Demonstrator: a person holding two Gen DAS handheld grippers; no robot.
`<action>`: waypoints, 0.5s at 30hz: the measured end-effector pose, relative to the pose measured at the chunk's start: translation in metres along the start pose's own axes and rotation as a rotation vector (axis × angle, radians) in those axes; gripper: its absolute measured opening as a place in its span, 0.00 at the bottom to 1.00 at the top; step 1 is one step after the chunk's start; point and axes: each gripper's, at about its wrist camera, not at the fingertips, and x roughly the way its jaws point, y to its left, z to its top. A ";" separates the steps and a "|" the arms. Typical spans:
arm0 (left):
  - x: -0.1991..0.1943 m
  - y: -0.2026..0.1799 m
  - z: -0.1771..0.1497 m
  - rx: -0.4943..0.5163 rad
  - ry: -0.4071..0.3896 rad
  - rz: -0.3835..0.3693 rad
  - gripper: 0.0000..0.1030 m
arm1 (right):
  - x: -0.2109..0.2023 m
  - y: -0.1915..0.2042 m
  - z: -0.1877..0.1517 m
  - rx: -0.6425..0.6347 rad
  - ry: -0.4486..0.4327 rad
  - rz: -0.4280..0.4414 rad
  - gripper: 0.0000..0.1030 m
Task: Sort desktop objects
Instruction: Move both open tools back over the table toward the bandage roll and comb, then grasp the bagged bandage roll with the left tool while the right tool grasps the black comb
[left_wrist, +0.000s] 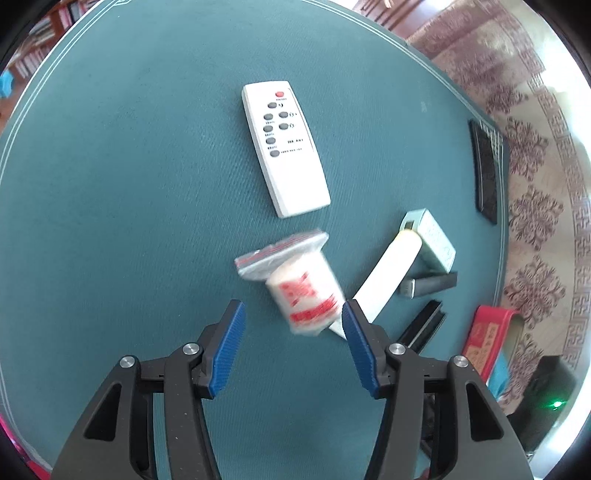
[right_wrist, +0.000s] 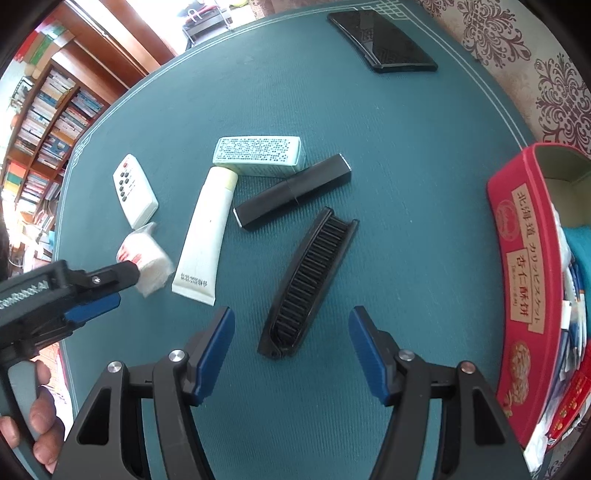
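Right wrist: red tin (right_wrist: 524, 258) holds packets (right_wrist: 572, 317); contents unclear.

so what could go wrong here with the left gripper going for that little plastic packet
1. The left gripper is open around the blurred packet, and its right finger sits against the white tube; closing could pinch or drag the tube.
2. The bag's loose sealed flap may slip free.
3. The right gripper hovers open over the black comb, close to the left arm's path.
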 end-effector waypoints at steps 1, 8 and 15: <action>0.000 0.001 0.001 -0.005 0.001 0.001 0.56 | 0.001 0.000 0.001 0.001 0.002 0.000 0.67; 0.013 0.007 0.001 -0.014 0.021 0.011 0.56 | 0.011 0.007 0.009 -0.006 0.010 -0.010 0.67; 0.013 0.010 -0.011 0.041 -0.010 0.034 0.56 | 0.014 0.011 0.010 -0.034 0.000 -0.038 0.67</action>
